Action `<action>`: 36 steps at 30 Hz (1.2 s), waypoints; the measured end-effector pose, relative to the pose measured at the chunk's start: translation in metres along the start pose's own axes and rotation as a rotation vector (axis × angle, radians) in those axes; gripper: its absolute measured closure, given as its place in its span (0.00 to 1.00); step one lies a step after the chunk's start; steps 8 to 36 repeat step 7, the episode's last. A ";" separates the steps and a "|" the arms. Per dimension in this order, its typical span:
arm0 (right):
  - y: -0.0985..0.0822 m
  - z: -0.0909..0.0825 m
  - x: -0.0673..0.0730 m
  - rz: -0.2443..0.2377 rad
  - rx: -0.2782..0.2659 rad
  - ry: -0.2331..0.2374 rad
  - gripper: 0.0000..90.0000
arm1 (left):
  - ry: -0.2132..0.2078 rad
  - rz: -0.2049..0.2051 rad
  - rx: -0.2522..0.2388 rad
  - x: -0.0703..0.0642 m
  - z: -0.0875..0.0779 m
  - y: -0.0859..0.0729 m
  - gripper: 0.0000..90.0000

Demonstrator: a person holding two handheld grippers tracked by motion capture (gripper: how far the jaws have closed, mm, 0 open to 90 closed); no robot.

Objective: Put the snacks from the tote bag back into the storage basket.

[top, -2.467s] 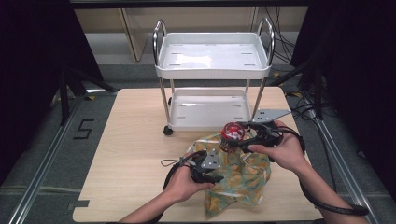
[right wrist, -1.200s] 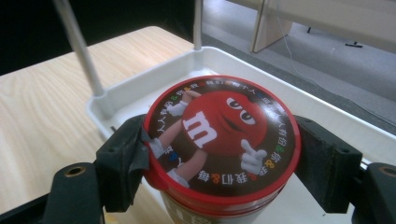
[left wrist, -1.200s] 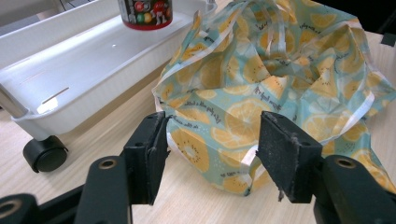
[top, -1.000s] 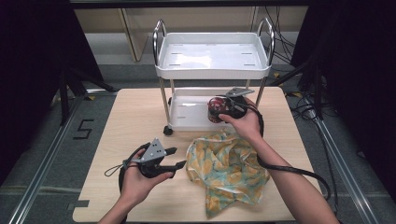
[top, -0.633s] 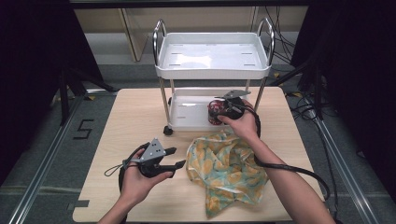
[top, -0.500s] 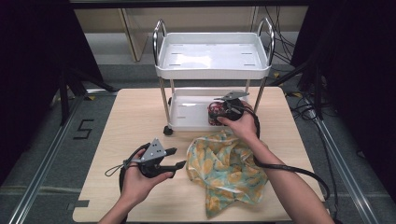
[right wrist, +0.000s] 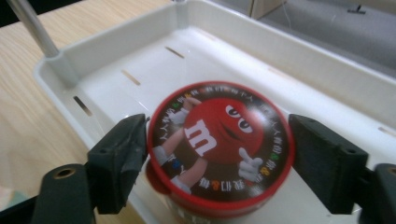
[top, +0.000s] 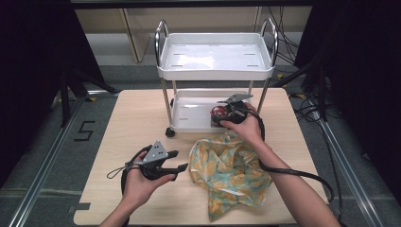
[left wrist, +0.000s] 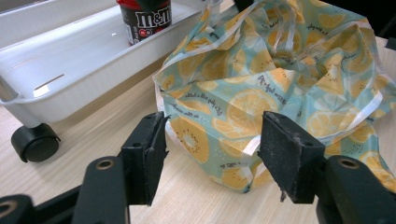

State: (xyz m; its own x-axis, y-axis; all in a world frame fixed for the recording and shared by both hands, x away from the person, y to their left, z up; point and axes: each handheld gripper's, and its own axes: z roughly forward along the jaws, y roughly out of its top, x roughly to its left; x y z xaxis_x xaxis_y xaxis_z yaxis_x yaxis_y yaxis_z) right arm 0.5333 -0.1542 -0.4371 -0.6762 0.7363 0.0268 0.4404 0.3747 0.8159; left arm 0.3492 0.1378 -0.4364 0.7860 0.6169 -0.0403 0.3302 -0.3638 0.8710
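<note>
A red M&M's tub (right wrist: 219,140) stands in the lower tray (top: 189,113) of a small white cart, near its right front corner. My right gripper (top: 218,113) reaches into that tray with the tub (top: 219,111) between its jaws. The jaws have just been opening, and the pads stand close beside the lid without pressing on it. My left gripper (top: 181,160) is held open just above the table, left of a crumpled lemon-print bag (top: 229,170). Its jaws (left wrist: 212,158) point at the bag (left wrist: 261,79) with nothing between them. The tub (left wrist: 144,18) stands beyond the bag.
The cart's upper tray (top: 215,54) sits on chrome posts over the lower one. A black caster (left wrist: 35,142) stands at the cart's near corner. The wooden table (top: 132,123) has bare room at the left. Cables trail from both grippers.
The right hand carried the tub from above the bag to the cart's lower tray and lowered it there. The left gripper left the bag, drew back to the left and stayed.
</note>
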 end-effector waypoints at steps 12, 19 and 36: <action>-0.002 -0.047 0.008 -0.024 -0.069 0.059 0.21 | 0.009 -0.045 -0.022 0.005 -0.006 -0.006 0.43; -0.002 -0.047 0.008 -0.024 -0.069 0.059 0.21 | 0.009 -0.045 -0.022 0.005 -0.006 -0.006 0.43; -0.002 -0.047 0.008 -0.024 -0.069 0.059 0.21 | 0.009 -0.045 -0.022 0.005 -0.006 -0.006 0.43</action>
